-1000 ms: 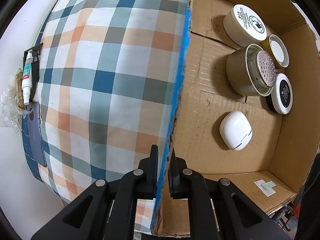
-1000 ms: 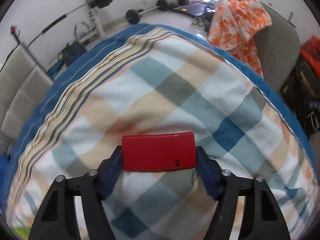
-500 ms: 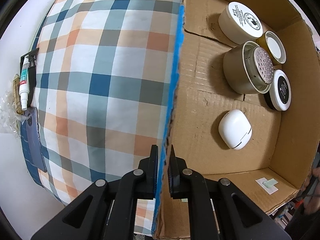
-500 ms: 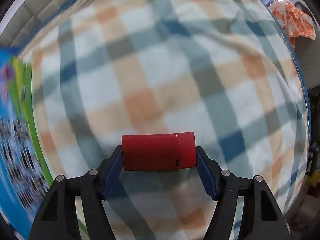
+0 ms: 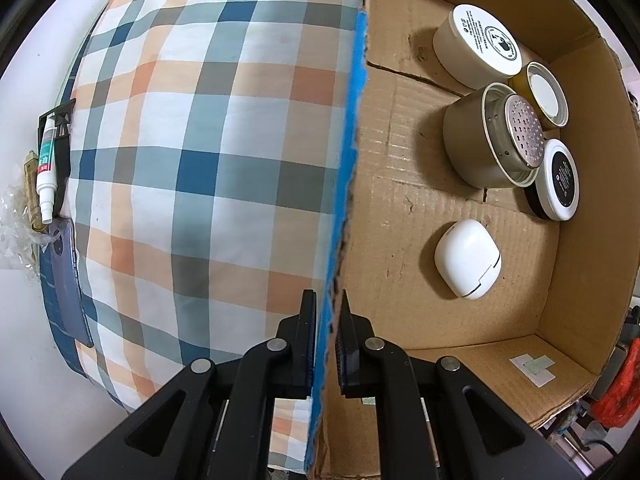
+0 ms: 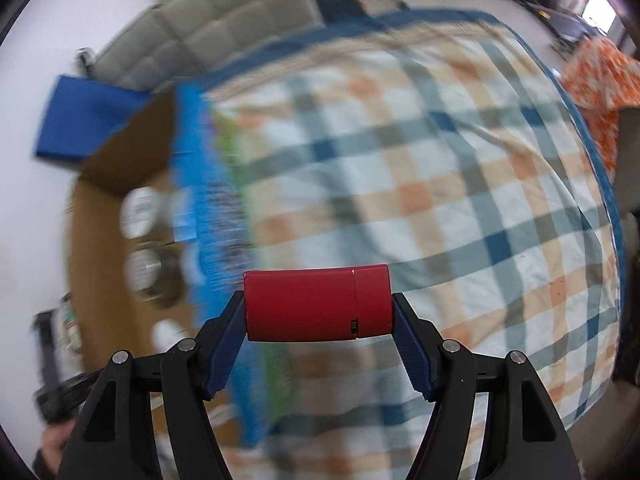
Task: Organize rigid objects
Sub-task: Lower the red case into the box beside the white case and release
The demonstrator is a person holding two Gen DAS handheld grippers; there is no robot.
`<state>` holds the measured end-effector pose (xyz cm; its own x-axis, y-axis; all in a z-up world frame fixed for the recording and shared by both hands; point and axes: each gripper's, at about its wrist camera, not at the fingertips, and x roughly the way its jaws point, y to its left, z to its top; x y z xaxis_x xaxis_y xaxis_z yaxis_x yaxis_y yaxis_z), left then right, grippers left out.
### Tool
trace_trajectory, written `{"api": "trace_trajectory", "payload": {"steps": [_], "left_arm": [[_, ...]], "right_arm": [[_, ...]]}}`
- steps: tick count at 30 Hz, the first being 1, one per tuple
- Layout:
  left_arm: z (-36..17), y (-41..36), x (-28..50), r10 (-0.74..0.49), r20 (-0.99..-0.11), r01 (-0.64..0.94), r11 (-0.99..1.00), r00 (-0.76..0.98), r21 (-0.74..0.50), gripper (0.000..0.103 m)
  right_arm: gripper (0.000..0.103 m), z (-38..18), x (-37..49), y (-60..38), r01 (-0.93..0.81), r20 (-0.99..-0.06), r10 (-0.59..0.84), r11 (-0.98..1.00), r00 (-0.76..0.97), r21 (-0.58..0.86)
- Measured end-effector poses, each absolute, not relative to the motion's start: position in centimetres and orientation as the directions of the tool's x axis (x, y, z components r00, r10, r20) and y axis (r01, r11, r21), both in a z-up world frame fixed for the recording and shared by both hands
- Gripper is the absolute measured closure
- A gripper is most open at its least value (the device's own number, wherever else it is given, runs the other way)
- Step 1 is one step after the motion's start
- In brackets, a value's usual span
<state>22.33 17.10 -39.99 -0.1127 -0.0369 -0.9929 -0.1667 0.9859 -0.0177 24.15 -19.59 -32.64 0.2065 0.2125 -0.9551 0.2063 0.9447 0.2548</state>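
Observation:
My left gripper (image 5: 325, 320) is shut on the blue-edged wall (image 5: 354, 128) of a cardboard box (image 5: 400, 208) that rests on a plaid bed. Inside the box lie a white case (image 5: 467, 258), a metal tin with a perforated lid (image 5: 492, 136), a cream jar (image 5: 476, 48), a yellow jar (image 5: 546, 94) and a black-and-white jar (image 5: 558, 180). My right gripper (image 6: 318, 308) is shut on a red rectangular case (image 6: 316, 300), held above the bed; the box (image 6: 116, 208) shows blurred at its left.
A white tube (image 5: 45, 168), a dark phone (image 5: 66, 280) and crinkled plastic (image 5: 16, 232) lie along the bed's left edge. A grey headboard (image 6: 208, 28), a blue pad (image 6: 84, 124) and an orange floral cloth (image 6: 600, 76) surround the plaid bedspread (image 6: 440, 184).
My right gripper has swung with the red case so the box now shows at its left. The left gripper keeps its hold on the box wall, with only a slight shift in view.

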Motion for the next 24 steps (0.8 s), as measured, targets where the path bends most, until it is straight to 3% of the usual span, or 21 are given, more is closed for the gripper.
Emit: {"api": "trace_trajectory", "payload": {"steps": [11, 24], "left_arm": [[-39.0, 17.0, 22.0, -0.042, -0.994, -0.157, 0.987, -0.099, -0.026, 0.097], [-38.8, 16.9, 21.8, -0.040, -0.995, -0.149, 0.988, -0.096, -0.026, 0.097]], "right_arm": [[0.031, -27.9, 22.3, -11.6, 0.095, -0.915, 0.342, 0.925, 0.213, 0.368], [0.031, -31.9, 23.9, -8.9, 0.075, -0.942, 0.301, 0.946, 0.150, 0.315]]}}
